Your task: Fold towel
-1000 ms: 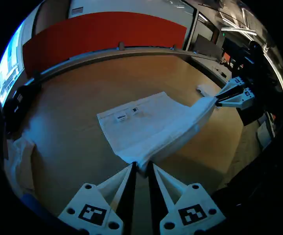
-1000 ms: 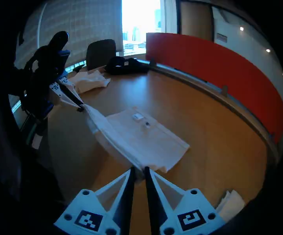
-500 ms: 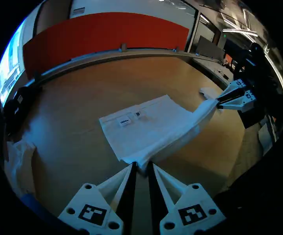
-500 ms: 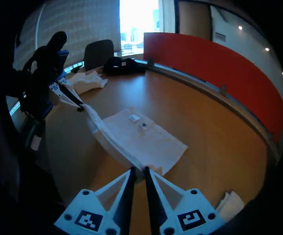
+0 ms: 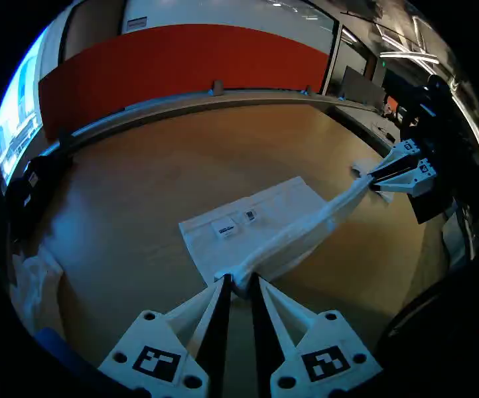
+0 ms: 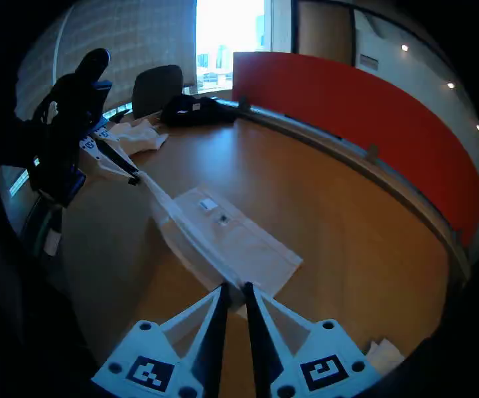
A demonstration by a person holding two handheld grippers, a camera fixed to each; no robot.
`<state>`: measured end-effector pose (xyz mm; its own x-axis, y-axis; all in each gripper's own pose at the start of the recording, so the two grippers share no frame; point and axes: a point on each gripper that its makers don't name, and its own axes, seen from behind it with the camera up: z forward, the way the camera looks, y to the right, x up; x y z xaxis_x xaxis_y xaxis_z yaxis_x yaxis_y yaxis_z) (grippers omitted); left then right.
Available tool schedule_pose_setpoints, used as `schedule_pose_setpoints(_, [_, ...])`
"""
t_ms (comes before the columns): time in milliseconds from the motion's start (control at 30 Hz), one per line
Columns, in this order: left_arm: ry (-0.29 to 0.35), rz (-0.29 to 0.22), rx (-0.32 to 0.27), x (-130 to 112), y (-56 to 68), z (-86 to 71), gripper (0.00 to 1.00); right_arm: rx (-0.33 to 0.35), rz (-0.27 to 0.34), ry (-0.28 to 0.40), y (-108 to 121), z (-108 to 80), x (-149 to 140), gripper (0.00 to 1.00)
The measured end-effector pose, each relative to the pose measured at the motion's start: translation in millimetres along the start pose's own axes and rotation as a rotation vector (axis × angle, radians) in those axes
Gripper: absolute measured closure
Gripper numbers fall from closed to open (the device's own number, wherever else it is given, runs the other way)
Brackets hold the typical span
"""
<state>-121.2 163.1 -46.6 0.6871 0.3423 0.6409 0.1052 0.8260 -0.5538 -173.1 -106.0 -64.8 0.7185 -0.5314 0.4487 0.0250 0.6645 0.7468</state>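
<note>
Towel (image 5: pixel 266 225), white, sits near the middle of the table (image 5: pixel 140 172). Its far part lies flat, with two small tags (image 5: pixel 226 227) facing up. Its near edge is raised off the wood and drawn into a taut line between the two claws. The left claw (image 5: pixel 239 285) is closed narrow on one end of that edge, both fingers pinching the cloth. The right claw (image 6: pixel 235 292) is closed the same way on the other end, and each one shows in the other's view, farther off, with a dark-sleeved arm behind it.

By my reading the first fold is under way but not laid. The edge is gripped and lifted, and part of the towel already sags back under the line. It is not yet set down on the far edge, so this fold has to be landed and squared, and any further folds are not begun.

The table is broad, curved and of bare wood. A crumpled cloth (image 6: pixel 136 136) lies near its window end and a second cloth (image 6: pixel 385 351) near the opposite end. A long red screen (image 5: pixel 173 60) stands behind its far rim. Beyond are a bright window (image 6: pixel 229 40), a grey chair (image 6: pixel 153 89) and a dark bundle (image 6: pixel 190 109) on the table's end
</note>
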Motion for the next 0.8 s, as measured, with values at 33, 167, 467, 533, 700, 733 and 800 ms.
schedule_pose_setpoints(33, [0.0, 0.003, 0.002, 1.4, -2.0, 2.3, 0.8, -0.003, -0.001, 0.0, 2.2, 1.8, 1.0, 0.81])
schedule_pose_setpoints(167, [-0.006, 0.013, 0.011, 6.0, -10.8, 12.5, 0.8, -0.013, 0.002, -0.002, 10.8, 9.8, 4.2, 0.81])
schedule_pose_setpoints(467, [-0.012, 0.016, 0.01, 10.1, -19.3, 26.4, 0.8, -0.018, 0.024, -0.016, 19.6, 22.4, -0.6, 0.81])
schedule_pose_setpoints(533, [-0.015, 0.017, 0.009, 9.3, -20.5, 29.0, 0.8, -0.019, 0.028, -0.02, 20.8, 25.1, -2.5, 0.81])
schedule_pose_setpoints(700, [-0.022, 0.018, 0.012, 7.2, -25.0, 38.6, 0.8, -0.022, 0.04, -0.032, 25.2, 34.9, -6.4, 0.81])
schedule_pose_setpoints(733, [-0.022, 0.018, 0.013, 7.1, -26.0, 41.0, 0.8, -0.025, 0.04, -0.034, 26.7, 37.2, -7.1, 0.81])
schedule_pose_setpoints(800, [-0.023, 0.018, 0.015, 6.9, -28.5, 46.1, 0.8, -0.031, 0.042, -0.04, 29.9, 42.0, -8.5, 0.81])
